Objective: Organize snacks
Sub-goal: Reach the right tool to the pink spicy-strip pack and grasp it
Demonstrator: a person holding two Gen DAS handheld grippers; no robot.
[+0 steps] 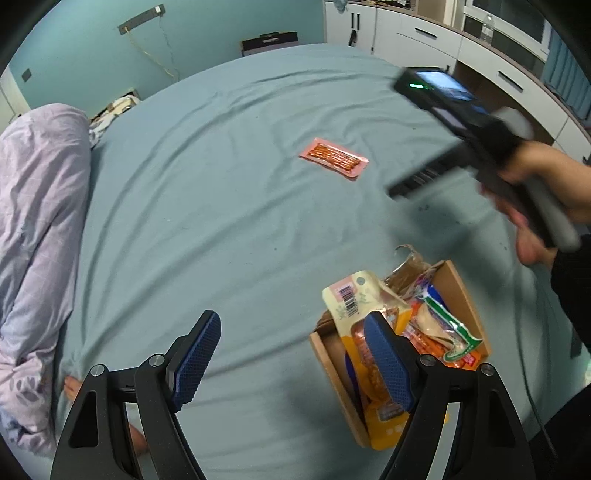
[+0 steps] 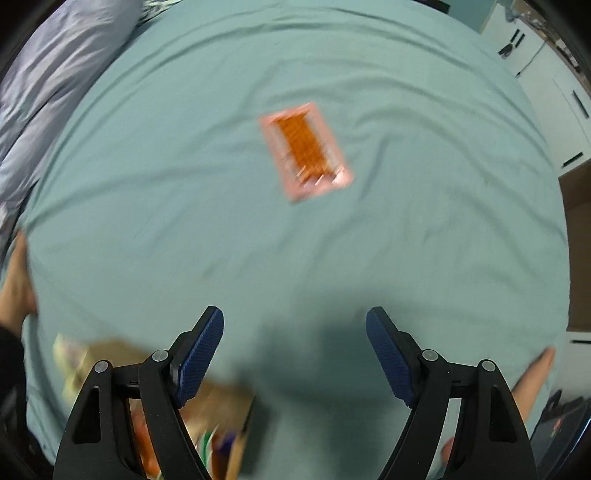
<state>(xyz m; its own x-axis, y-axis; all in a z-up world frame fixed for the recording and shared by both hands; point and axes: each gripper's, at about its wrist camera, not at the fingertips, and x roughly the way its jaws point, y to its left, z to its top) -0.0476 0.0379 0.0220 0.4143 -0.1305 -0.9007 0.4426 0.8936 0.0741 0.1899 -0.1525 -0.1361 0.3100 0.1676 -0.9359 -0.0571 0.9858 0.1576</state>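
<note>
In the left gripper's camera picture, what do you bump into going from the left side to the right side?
Purple quilt → pink snack packet lying alone on the bed sheet → the right gripper, held in a hand at the right edge.

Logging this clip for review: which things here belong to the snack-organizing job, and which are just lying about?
Part of the job:
pink sausage-stick packet alone on the sheet
cardboard box holding snack packets
yellow snack packet in the box

Just lying about:
lilac duvet
water bottle

Snack packet point(image 1: 334, 158) alone on bed point(image 1: 221, 184), beyond snack-filled box point(image 1: 460, 291).
</note>
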